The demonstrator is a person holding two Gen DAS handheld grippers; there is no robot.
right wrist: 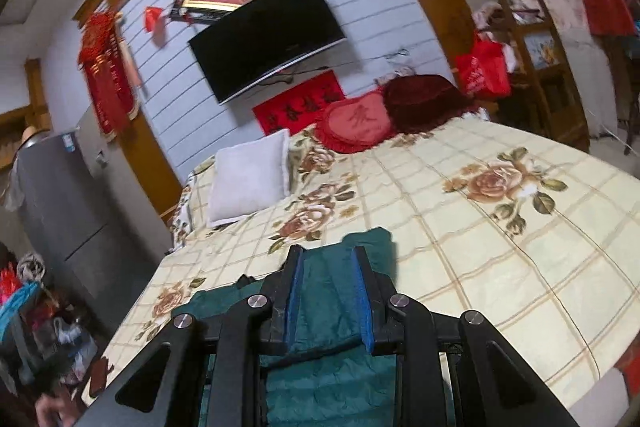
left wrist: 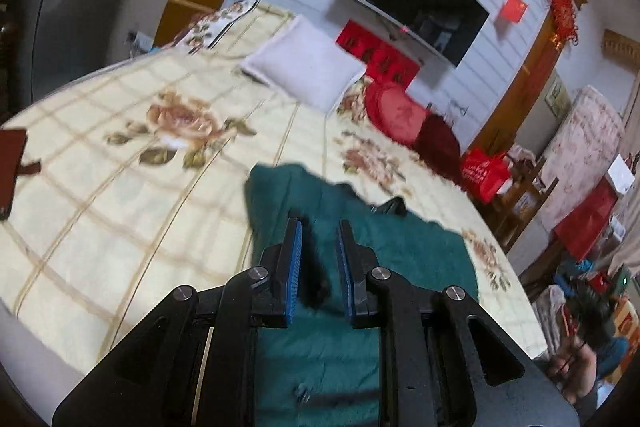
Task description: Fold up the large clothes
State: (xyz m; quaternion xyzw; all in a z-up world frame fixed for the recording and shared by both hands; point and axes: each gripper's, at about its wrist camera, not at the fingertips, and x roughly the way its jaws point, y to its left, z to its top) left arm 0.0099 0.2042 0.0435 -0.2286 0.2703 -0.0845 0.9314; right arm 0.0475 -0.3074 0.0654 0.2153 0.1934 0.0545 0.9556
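Both grippers, left [left wrist: 320,227] and right [right wrist: 330,255], are nearly closed, each pinching the green garment [right wrist: 340,379]. The fabric is soft and limp; grip at edges.

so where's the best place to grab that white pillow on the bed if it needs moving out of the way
Probably by a corner. The white pillow lies flat on the floral bedspread, plump in the middle, thin at the seamed corners. Its near corner points toward the green garment, so come in low from the foot side. Both grippers are occupied with the garment now.
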